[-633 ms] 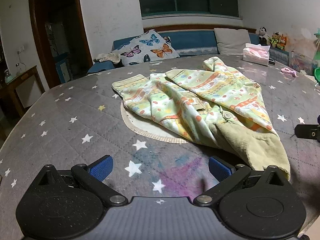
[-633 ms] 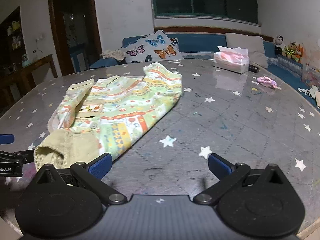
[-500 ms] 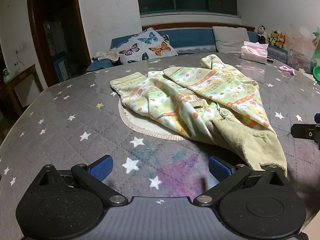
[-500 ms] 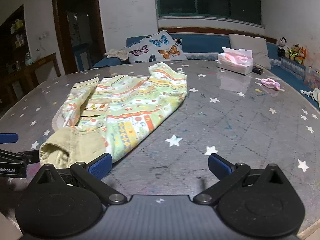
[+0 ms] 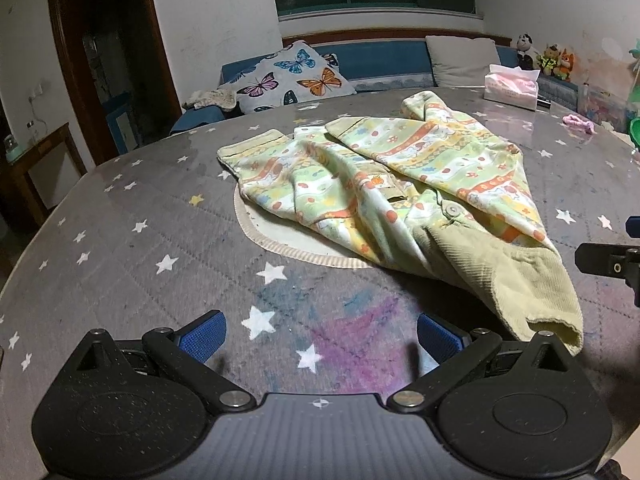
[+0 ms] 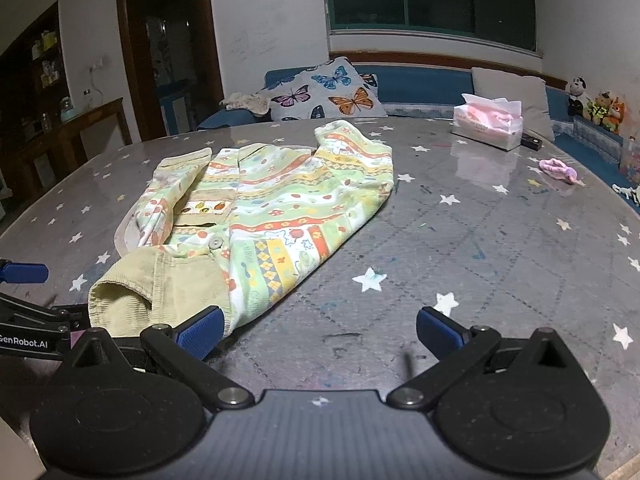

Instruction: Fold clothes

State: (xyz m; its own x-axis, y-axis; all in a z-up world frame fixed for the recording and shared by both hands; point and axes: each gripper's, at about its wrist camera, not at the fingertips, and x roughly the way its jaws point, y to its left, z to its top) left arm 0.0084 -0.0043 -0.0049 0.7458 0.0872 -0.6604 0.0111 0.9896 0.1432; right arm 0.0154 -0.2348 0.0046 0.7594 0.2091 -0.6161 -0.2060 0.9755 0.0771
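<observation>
A small patterned green-and-orange garment [image 5: 400, 184] with a plain corduroy end [image 5: 512, 280] lies crumpled on the grey star-print table [image 5: 140, 248]. In the right wrist view the same garment [image 6: 276, 204] sits left of centre, its corduroy end [image 6: 160, 288] nearest me. My left gripper [image 5: 320, 338] hovers open over bare tabletop, the corduroy end just past its right finger. My right gripper [image 6: 318, 330] is open too, its left pad [image 6: 200, 330] at the garment's near edge, nothing between the fingers. Each gripper shows at the edge of the other's view.
A round beige mat [image 5: 280, 236] lies under the garment. A tissue box [image 6: 488, 126] and a pink hair tie [image 6: 558, 169] rest at the table's far right. Beyond stand a blue sofa with a butterfly cushion [image 6: 328, 94], plush toys [image 6: 596, 106] and a doorway [image 6: 168, 48].
Both grippers have come a little closer to the garment, which now looks slightly larger and nearer in both views. The jaws stay wide and the cloth has not moved.
</observation>
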